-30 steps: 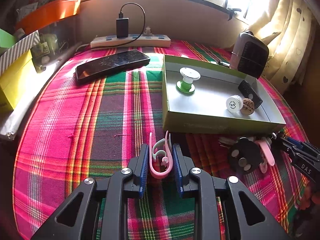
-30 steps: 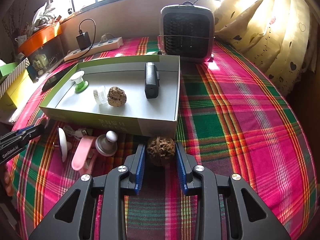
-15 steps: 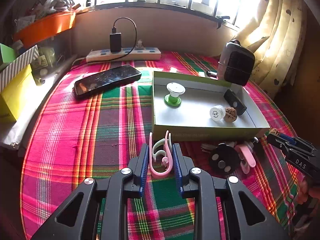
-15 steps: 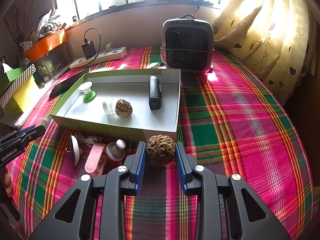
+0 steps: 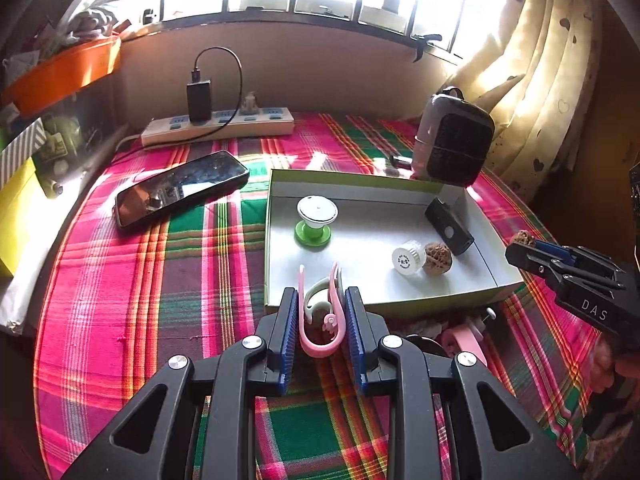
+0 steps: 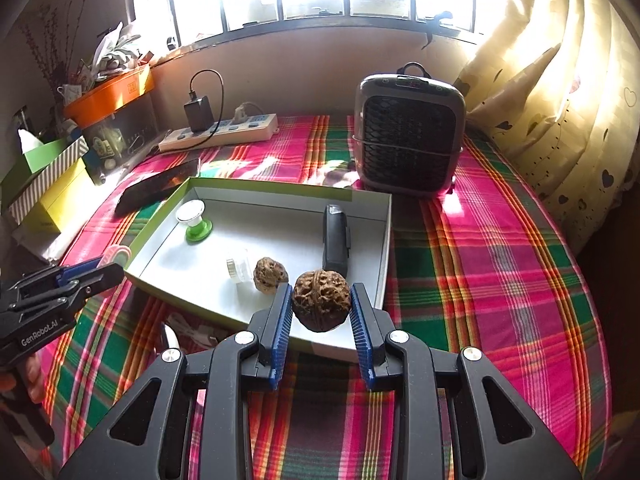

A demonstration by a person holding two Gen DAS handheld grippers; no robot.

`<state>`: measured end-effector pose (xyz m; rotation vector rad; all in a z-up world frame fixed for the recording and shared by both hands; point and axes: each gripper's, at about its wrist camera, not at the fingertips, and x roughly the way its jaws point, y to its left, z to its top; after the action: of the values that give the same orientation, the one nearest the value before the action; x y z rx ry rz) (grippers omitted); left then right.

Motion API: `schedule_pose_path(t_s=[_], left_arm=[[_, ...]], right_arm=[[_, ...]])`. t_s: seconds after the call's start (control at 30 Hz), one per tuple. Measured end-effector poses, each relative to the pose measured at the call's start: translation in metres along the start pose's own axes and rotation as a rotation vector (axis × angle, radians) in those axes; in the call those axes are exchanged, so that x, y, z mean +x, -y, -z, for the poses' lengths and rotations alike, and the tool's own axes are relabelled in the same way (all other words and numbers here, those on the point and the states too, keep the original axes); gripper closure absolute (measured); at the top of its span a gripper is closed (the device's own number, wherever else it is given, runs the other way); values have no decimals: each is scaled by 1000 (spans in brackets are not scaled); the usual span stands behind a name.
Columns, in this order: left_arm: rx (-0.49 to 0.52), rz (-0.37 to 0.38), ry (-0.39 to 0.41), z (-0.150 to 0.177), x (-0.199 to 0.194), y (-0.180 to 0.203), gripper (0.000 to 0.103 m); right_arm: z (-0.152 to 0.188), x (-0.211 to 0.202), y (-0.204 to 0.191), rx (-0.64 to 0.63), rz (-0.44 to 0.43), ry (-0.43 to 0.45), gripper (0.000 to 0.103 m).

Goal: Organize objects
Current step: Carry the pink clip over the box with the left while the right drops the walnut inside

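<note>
My left gripper [image 5: 321, 300] is shut on a pink and white clip [image 5: 320, 316] and holds it above the near edge of the shallow green-sided box [image 5: 400, 303]. My right gripper [image 6: 320, 296] is shut on a brown walnut [image 6: 321, 300], raised over the box's near rim [image 6: 224, 318]. Inside the box lie a second walnut [image 6: 271, 274], a small white jar [image 6: 238, 270], a white and green knob [image 6: 194, 221] and a black device [image 6: 335, 240]. In the right wrist view the left gripper [image 6: 100, 276] shows at the left edge.
A phone [image 5: 180, 192] lies left of the box, a power strip [image 5: 218, 128] with a charger at the back, a small heater [image 6: 408, 148] behind the box. Pink and white items [image 5: 464, 338] sit by the box's near side. Boxes [image 6: 40, 184] crowd the left edge; curtains hang right.
Both grippers have risen with their loads, and the box now sits lower and closer under the fingertips in each view. The walnut and the clip stay gripped.
</note>
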<state>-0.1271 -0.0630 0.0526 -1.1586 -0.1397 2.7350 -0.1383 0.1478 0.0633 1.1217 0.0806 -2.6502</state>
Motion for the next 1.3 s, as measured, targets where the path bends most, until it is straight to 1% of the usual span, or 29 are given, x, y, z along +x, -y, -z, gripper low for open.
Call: schedule_pose_path(t_s=[0.2,0.3,0.57,0.8,0.87,0.93,1.3], left_arm=[[18,3,-7,-11,12,7,81],[17,8,-5,-17,17,9,81],[16,1,-32,-26,39,12,81],[25,-18,-49,-29,54,13,81],[31,-20,-68,-29,60,13,81],[20,-20,-75,-29,63,12,81],[35,-49,-84,-29,72,11,81]], right_arm=[[-21,21,-7,-40,-38,-25,73],[-30,32,-10,-55,-45,-22,73],[-47,68,-15,-72,-106,-80,73],[-52,92,-21,-107,-121,-133,73],[-51,96,-23,-110,-123,-144,73],[-51,100,-25,-116,-124,-153,73],[-48,113,-28,-131,-113,-188,73]])
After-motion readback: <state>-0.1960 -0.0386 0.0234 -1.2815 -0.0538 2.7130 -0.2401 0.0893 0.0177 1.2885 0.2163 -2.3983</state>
